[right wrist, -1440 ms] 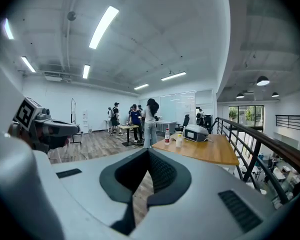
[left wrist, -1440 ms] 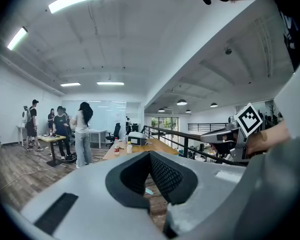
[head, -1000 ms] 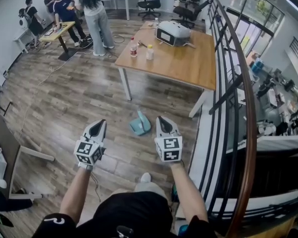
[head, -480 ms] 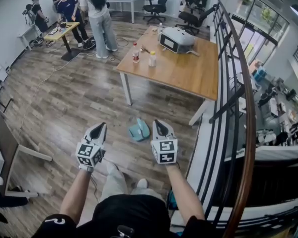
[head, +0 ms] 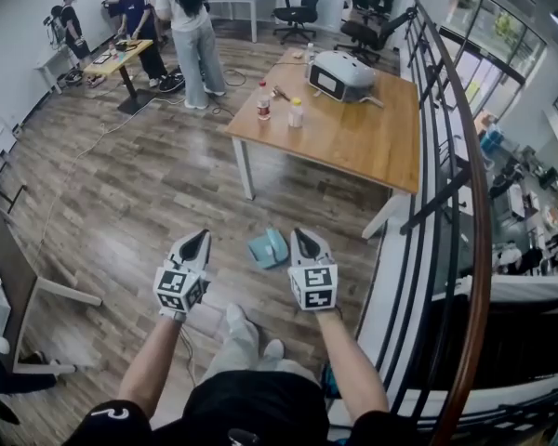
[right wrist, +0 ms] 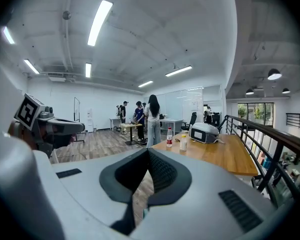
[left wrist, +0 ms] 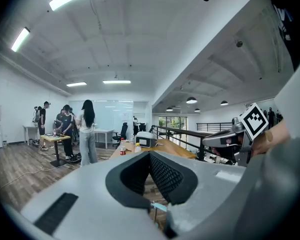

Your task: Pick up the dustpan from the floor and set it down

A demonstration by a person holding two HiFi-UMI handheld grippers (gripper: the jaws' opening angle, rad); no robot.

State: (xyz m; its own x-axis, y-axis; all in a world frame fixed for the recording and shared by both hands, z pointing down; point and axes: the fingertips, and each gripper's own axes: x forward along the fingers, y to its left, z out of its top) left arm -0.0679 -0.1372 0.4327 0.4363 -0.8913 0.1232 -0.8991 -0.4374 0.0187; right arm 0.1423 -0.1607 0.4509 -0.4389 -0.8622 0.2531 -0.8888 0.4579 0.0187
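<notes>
People (head: 186, 26): we see a small group standing far off at the upper left, by a small desk (head: 112, 59).
Floor (head: 139, 184): wood planks run under everything.
Left gripper (head: 198, 238): we hold it out low and nearly level. Its fingers are closed tip to tip with nothing between them, and only bare floor shows past them in its own view.
Dustpan (head: 268, 247): it is teal and lies flat on the floor. From the head view it sits between our two grippers, closer to the right one, and neither gripper touches it. It is just short of the table's near leg.
Right gripper (head: 300, 236): it is level with the left one and points slightly down. Its fingers are pressed together and hold nothing.
Table (head: 372, 147): it is wooden and stands beyond the dustpan. It carries two bottles (head: 263, 100) near its left edge and a white device (head: 342, 74) at the far end.
Railing (head: 456, 156): dark bars under a wooden handrail run along our right side, close beside the table.
</notes>
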